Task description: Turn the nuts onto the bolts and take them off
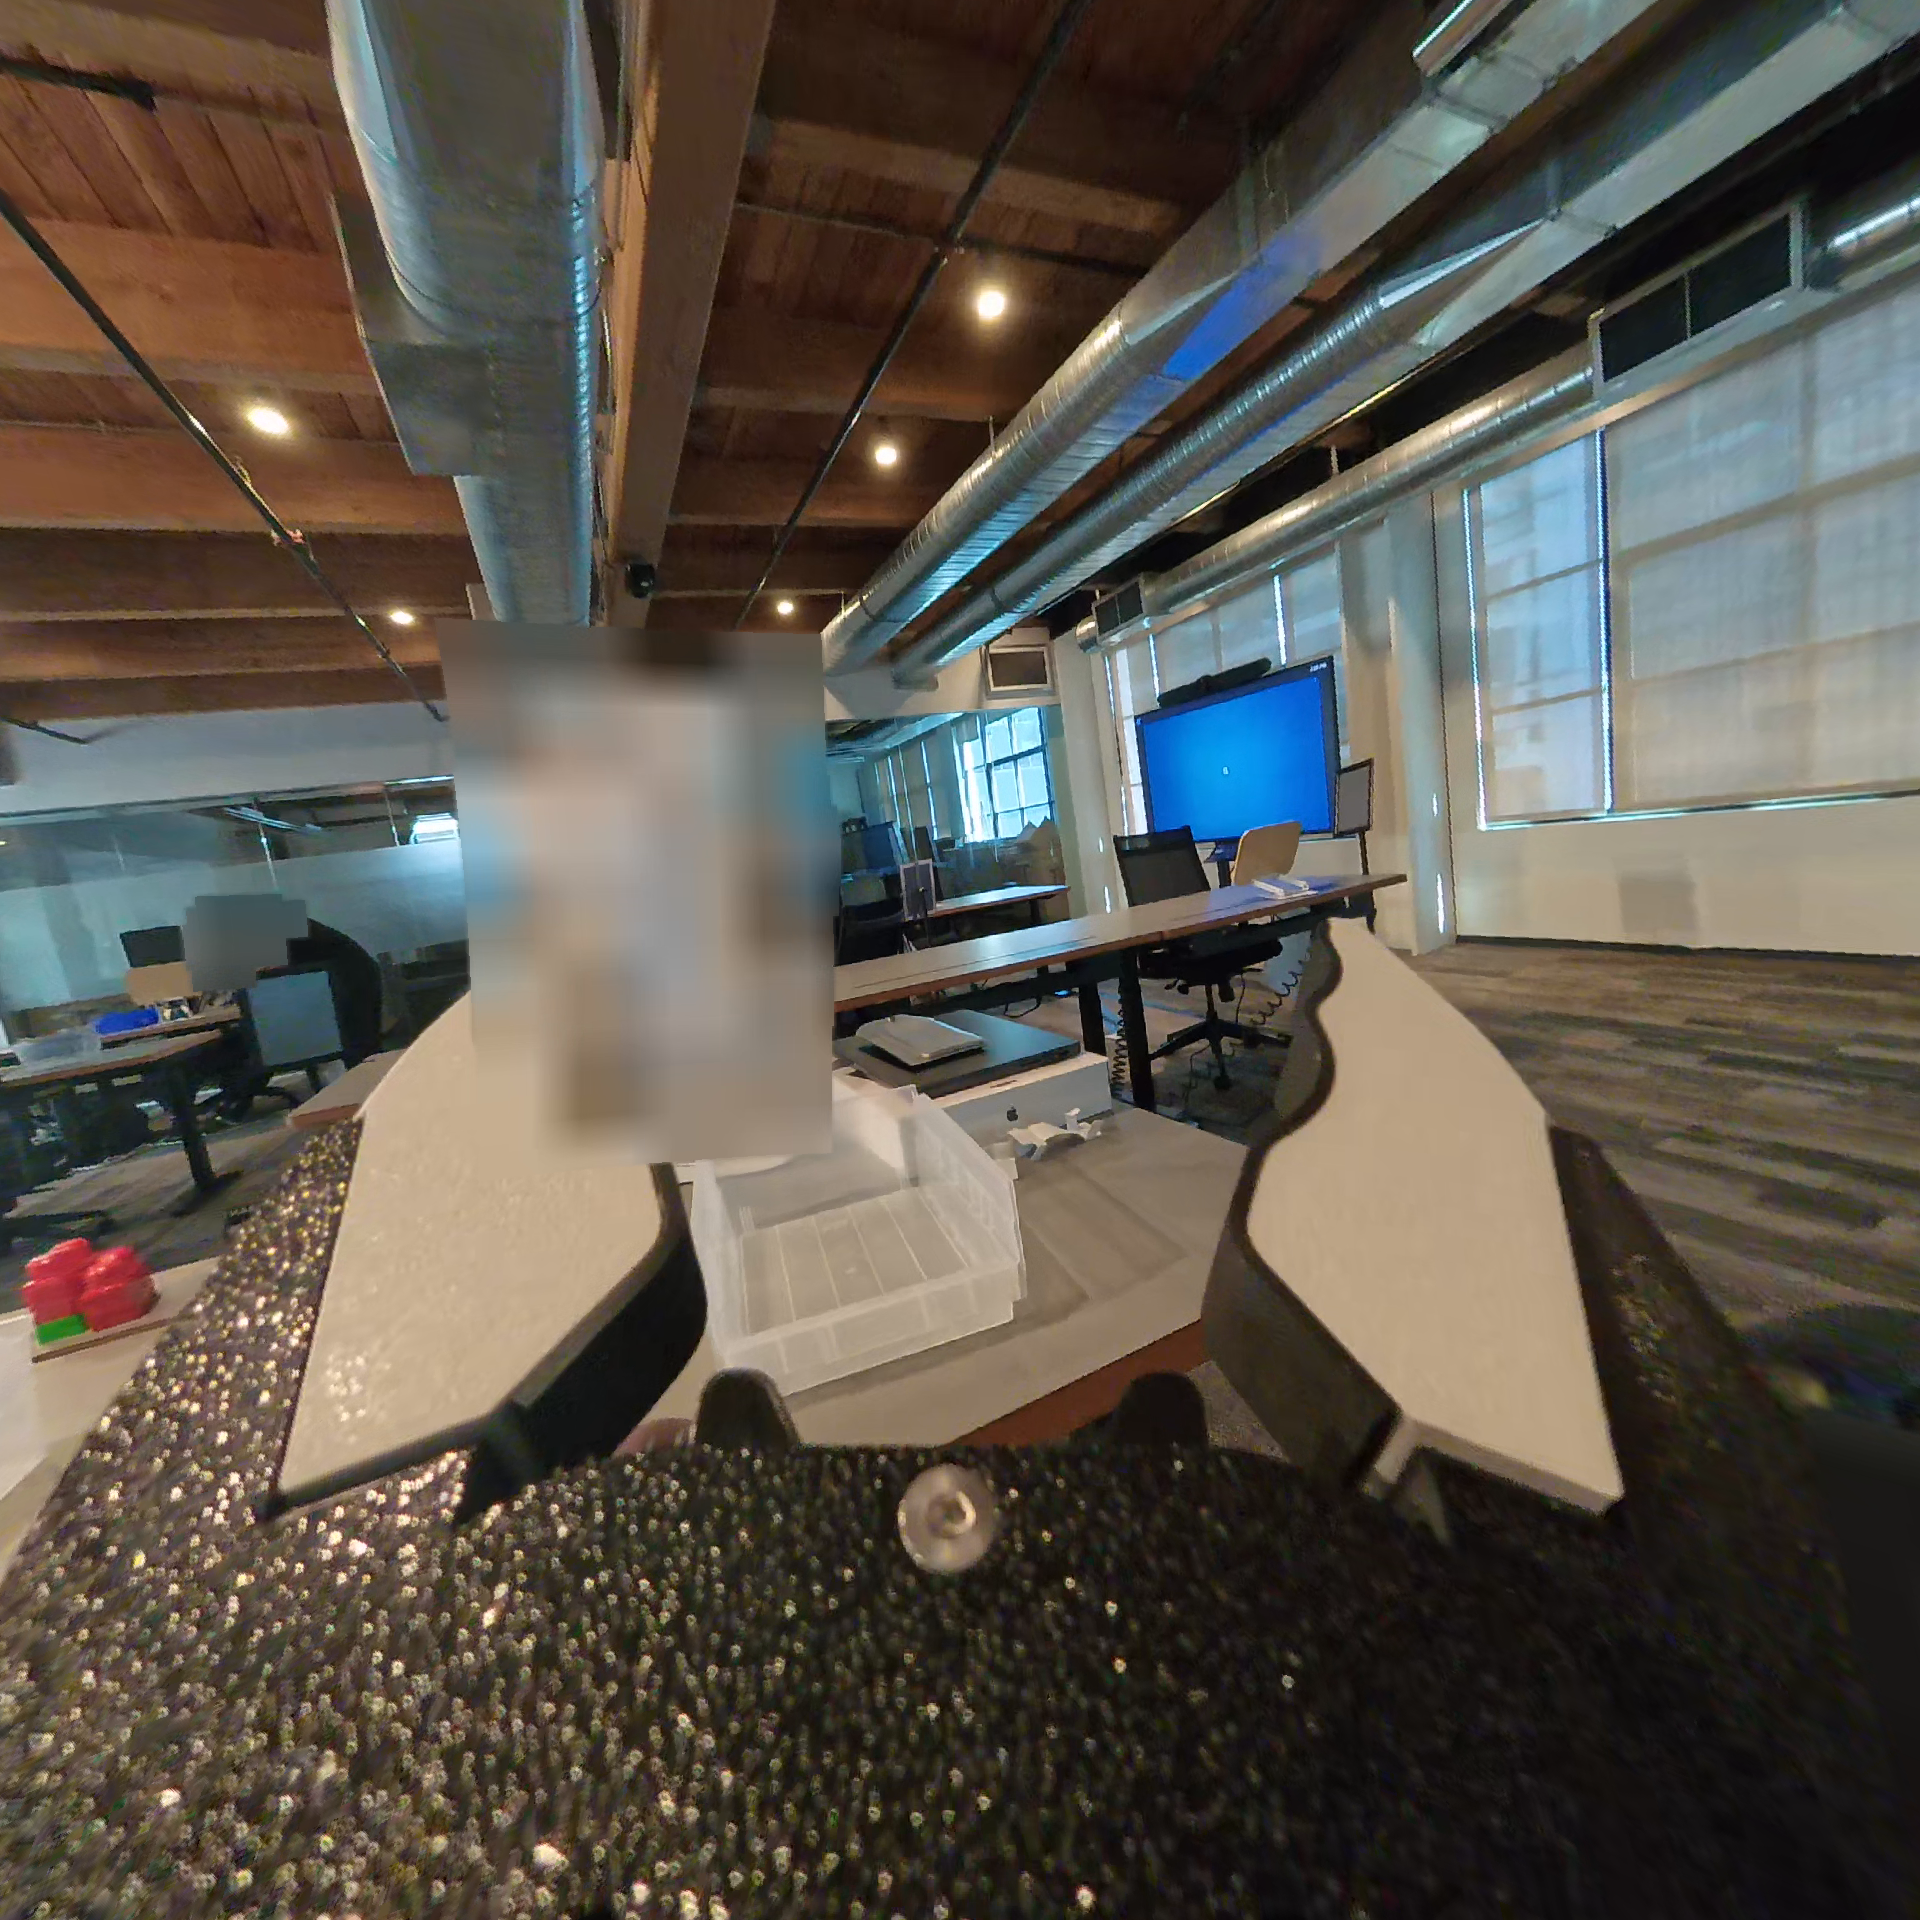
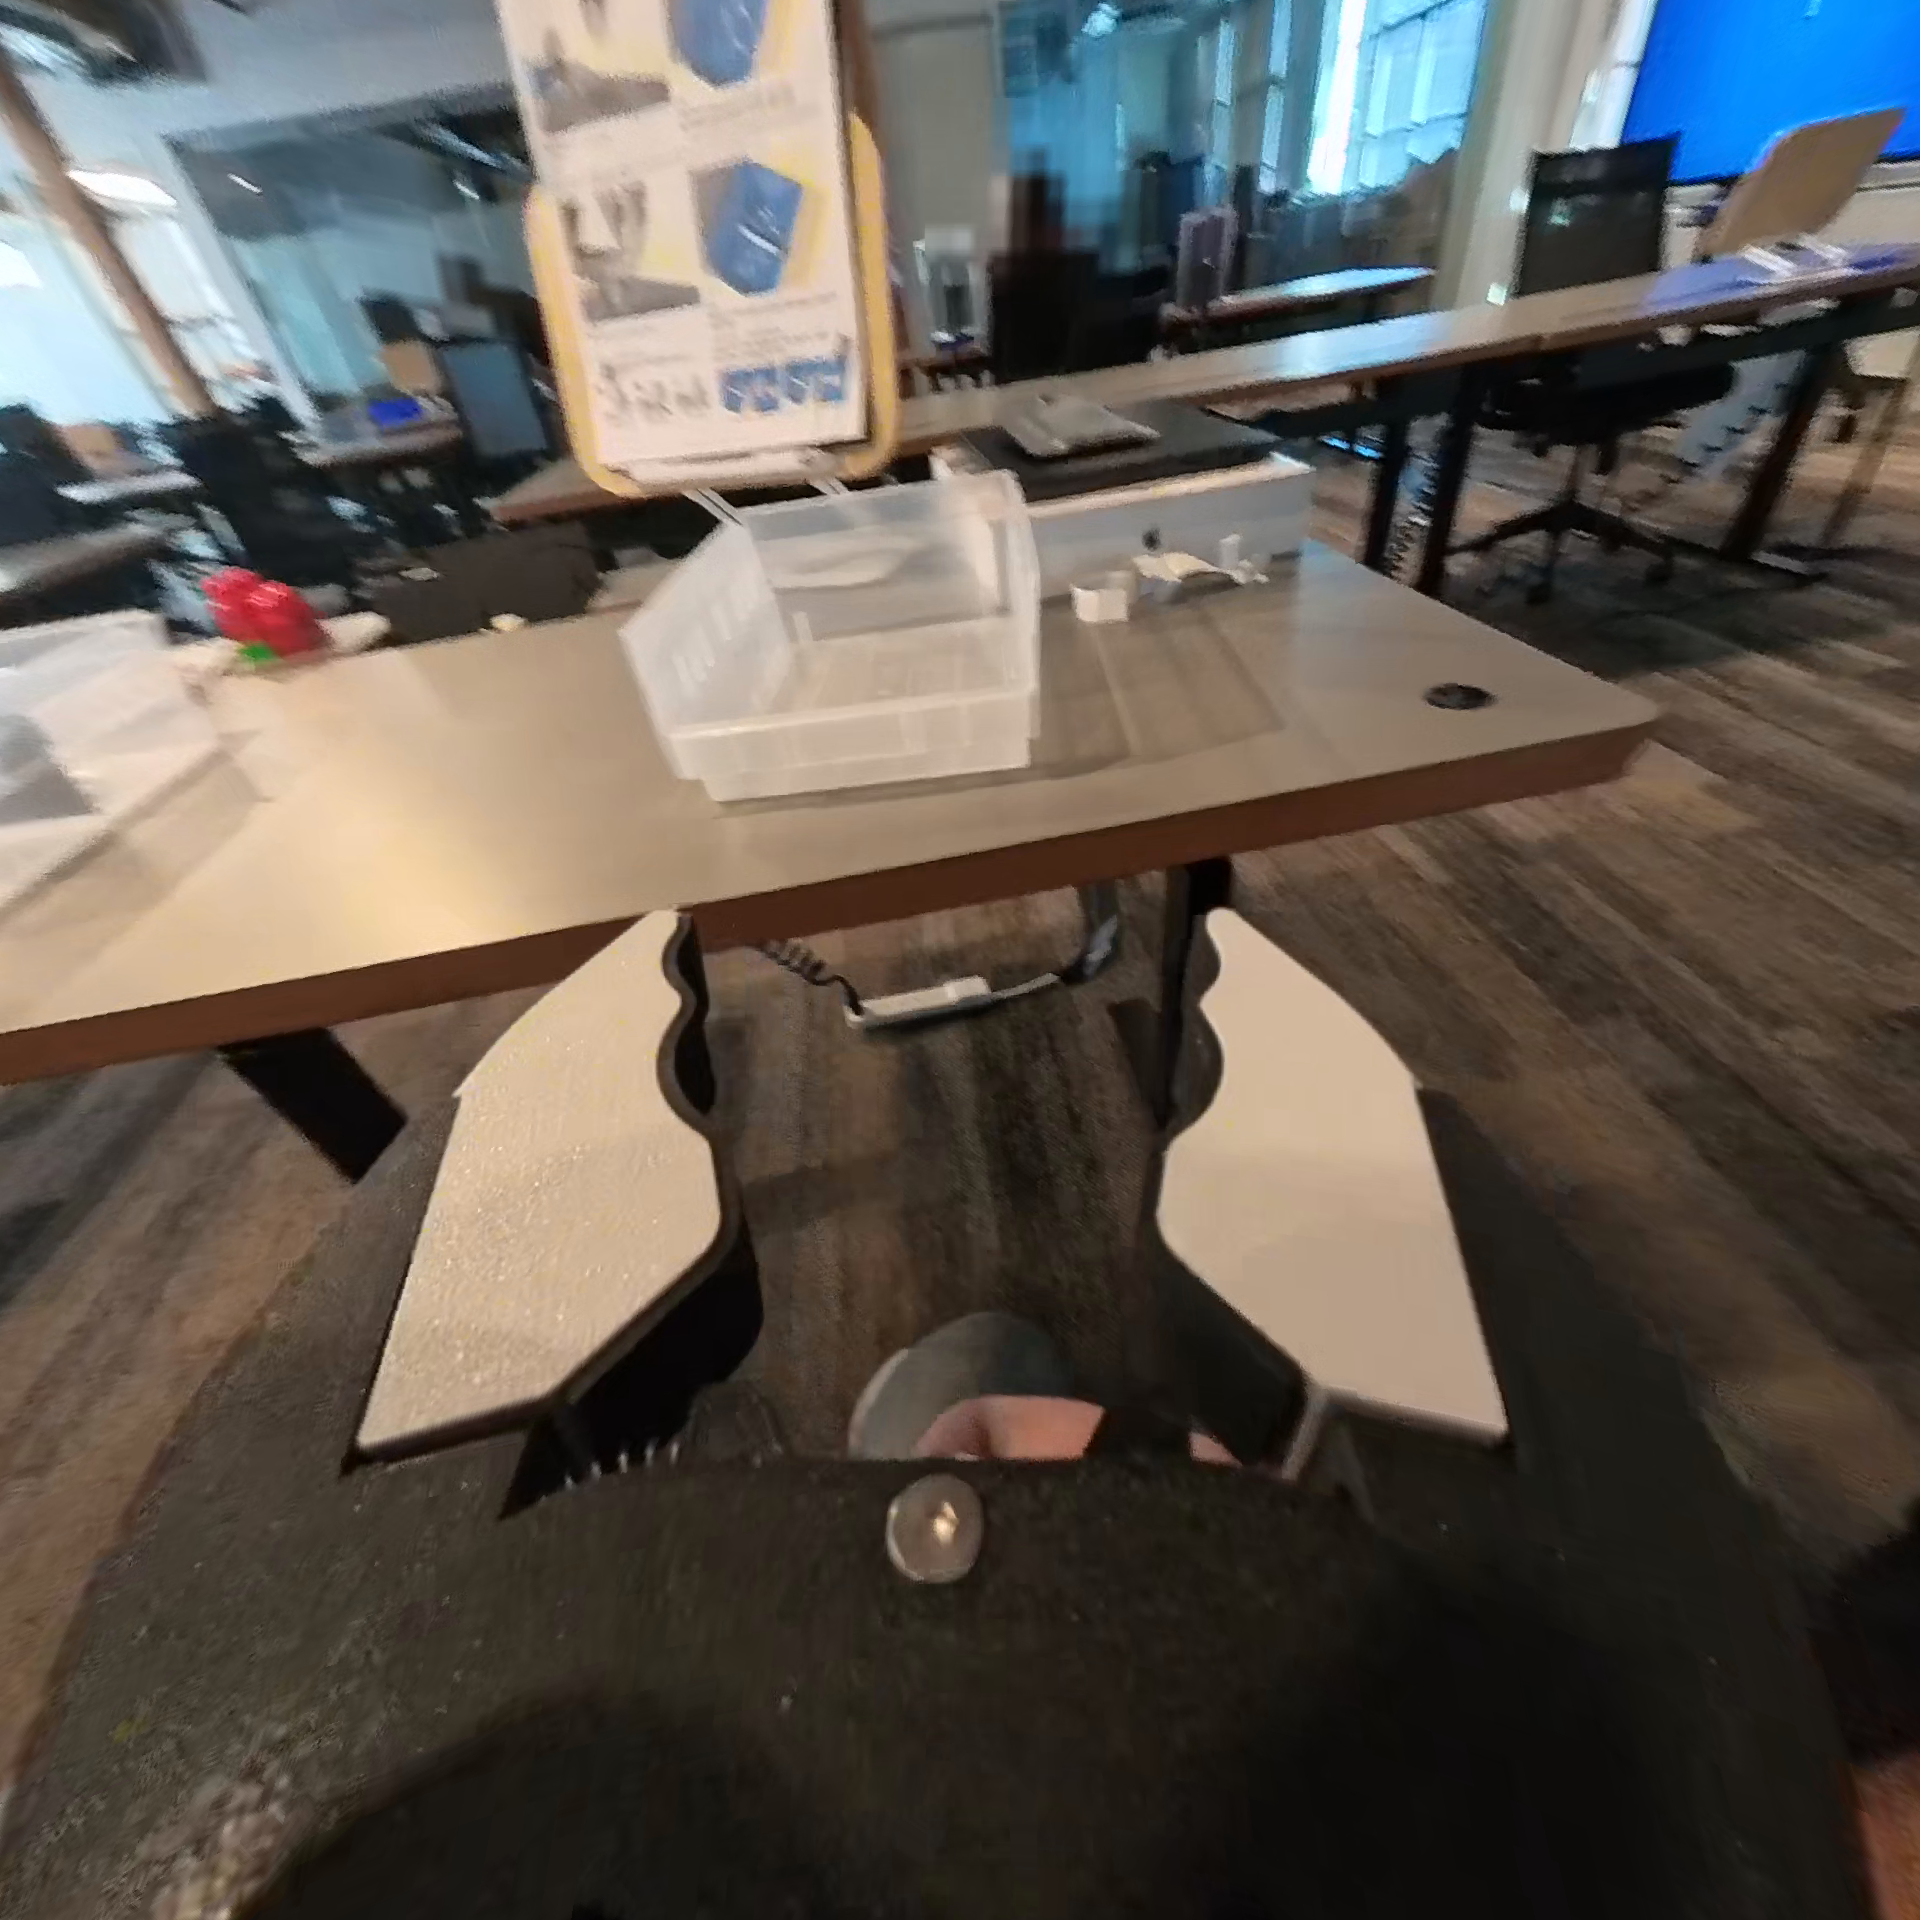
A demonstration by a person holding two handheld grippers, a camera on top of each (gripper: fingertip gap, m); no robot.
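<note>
A cluster of red blocky pieces [image 1: 88,1283] with a green piece sits on a small wooden board at the table's far left; it also shows blurred in the right wrist view [image 2: 260,613]. I cannot make out single nuts or bolts. My left gripper [image 1: 904,997] is open and empty, held above the near table edge and tilted up toward the room. One of its fingertips is hidden by a blurred patch. My right gripper [image 2: 945,935] is open and empty, held in front of and below the table's front edge [image 2: 935,883], over the carpet.
A clear plastic bin [image 2: 842,644] stands mid-table, also in the left wrist view [image 1: 862,1268]. Behind it are a picture sheet on a stand [image 2: 717,229], small white parts [image 2: 1164,577] and a white box [image 2: 1174,509]. Desks, office chairs [image 1: 1195,935] and a blue screen [image 1: 1236,758] lie beyond. My right fingertips sit around 20 cm from my left ones.
</note>
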